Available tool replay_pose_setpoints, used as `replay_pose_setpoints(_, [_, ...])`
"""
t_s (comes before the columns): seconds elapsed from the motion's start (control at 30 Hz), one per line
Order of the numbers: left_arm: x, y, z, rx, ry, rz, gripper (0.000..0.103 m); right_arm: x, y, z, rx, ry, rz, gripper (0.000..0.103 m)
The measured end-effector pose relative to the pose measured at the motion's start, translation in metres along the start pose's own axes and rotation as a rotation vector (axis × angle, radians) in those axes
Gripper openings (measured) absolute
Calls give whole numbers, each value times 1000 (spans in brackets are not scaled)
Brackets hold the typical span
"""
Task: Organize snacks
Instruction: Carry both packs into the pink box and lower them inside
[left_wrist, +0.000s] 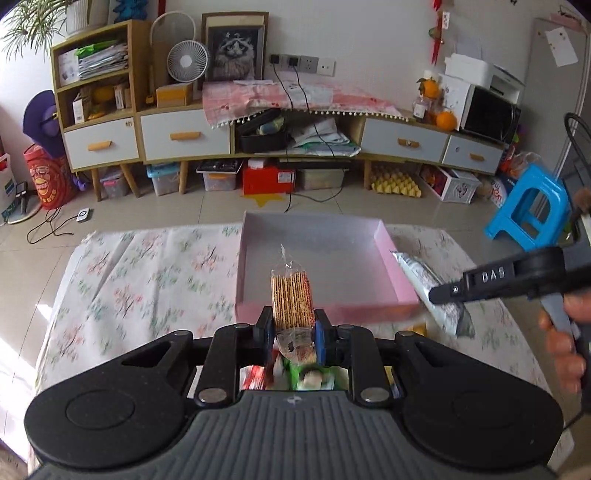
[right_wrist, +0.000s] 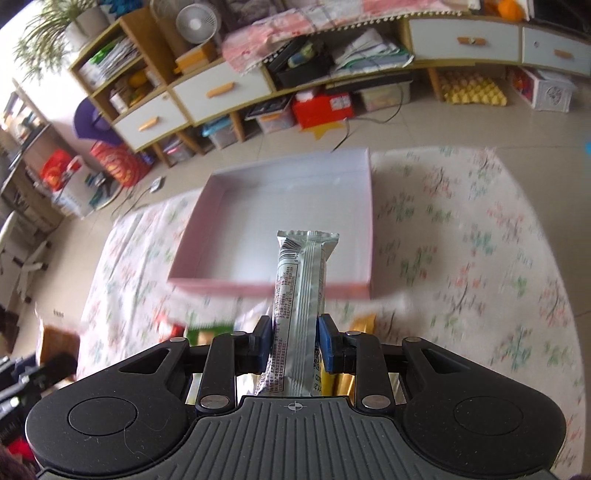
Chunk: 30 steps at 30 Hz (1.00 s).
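My left gripper (left_wrist: 293, 326) is shut on a clear pack of crackers (left_wrist: 291, 297) and holds it above the near wall of a shallow pink box (left_wrist: 391, 254). My right gripper (right_wrist: 295, 332) is shut on a long silver snack packet (right_wrist: 301, 284), held just short of the pink box (right_wrist: 364, 206). In the left wrist view the right gripper (left_wrist: 443, 293) and its silver packet (left_wrist: 424, 277) hang beside the box's right wall. The box has nothing in it. Several other snack packets (left_wrist: 314, 378) lie under my left gripper, mostly hidden.
The box rests on a floral cloth (left_wrist: 147, 280) spread over the table. A gold packet (right_wrist: 364, 321) and a green one (right_wrist: 207, 330) lie on the cloth near the box's front. A blue stool (left_wrist: 528, 214) and a long cabinet (left_wrist: 221, 133) stand beyond.
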<state>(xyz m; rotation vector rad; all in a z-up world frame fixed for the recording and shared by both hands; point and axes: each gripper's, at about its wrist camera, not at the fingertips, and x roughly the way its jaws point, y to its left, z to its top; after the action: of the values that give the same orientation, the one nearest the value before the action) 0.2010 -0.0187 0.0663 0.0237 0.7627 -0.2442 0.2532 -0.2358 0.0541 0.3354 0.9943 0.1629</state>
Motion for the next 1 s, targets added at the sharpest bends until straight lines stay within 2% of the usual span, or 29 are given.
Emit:
replay_pose_setpoints(0.2, [50, -15, 13, 69, 16, 19, 20, 21, -6, 39, -1, -28, -82, 26])
replay_pose_setpoints(0.3, [78, -7, 14, 59, 27, 17, 20, 40, -13, 45, 13, -15, -73, 26])
replay_pose_setpoints(0.37, [91, -3, 14, 77, 43, 36, 20, 56, -13, 48, -7, 16, -107, 26])
replay_pose_setpoints(0.5, [107, 5, 26, 87, 37, 65, 20, 77, -11, 59, -50, 19, -139, 26])
replay_pose_setpoints(0.63, [114, 6, 25, 110, 24, 86, 20, 101, -14, 70, -50, 19, -135, 26])
replay_pose_setpoints(0.73, [125, 8, 25, 124, 39, 84, 20, 121, -19, 74, -19, 11, -83, 26])
replay_pose_setpoints(0.83, [134, 7, 22, 139, 45, 78, 20, 140, -23, 72, -26, 40, -112, 26])
replay_pose_setpoints(1.0, [147, 9, 20, 155, 86, 91, 20, 145, -23, 70, -26, 33, -97, 26])
